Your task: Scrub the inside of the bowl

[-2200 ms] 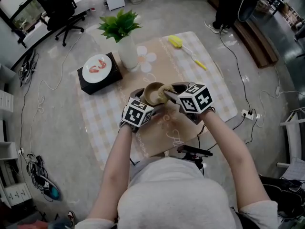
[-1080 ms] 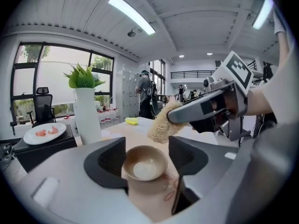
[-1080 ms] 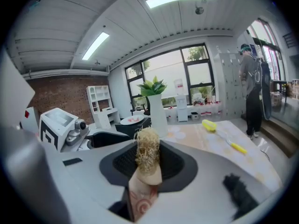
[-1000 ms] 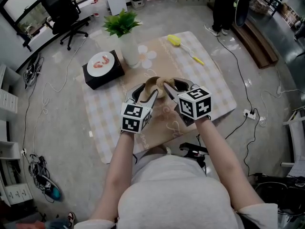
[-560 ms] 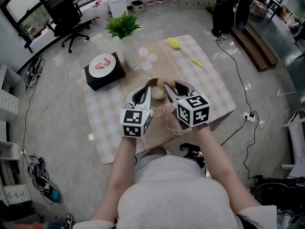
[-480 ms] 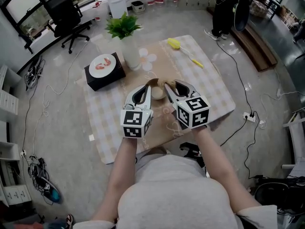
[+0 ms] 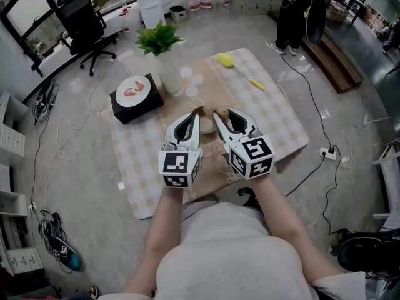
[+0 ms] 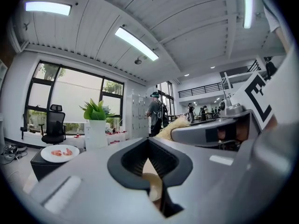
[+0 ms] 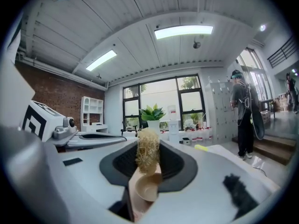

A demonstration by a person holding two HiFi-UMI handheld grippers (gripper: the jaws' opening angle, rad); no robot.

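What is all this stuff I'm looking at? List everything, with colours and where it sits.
cloth: 1, beige and white check, spread under everything
bowl: 1, beige, mid-cloth between the grippers
scrubber: 1, tan, fibrous, at the bowl
plant: 1, green, in a white vase, far side of cloth
plate: 1, white with red food, on a black box, left
brush: 1, yellow, far right of cloth
office chair: 1, black, far left
bystander: 1, dark clothes, far right
left gripper: 1, grey, shut on the bowl's rim
right gripper: 1, grey, shut on the scrubber
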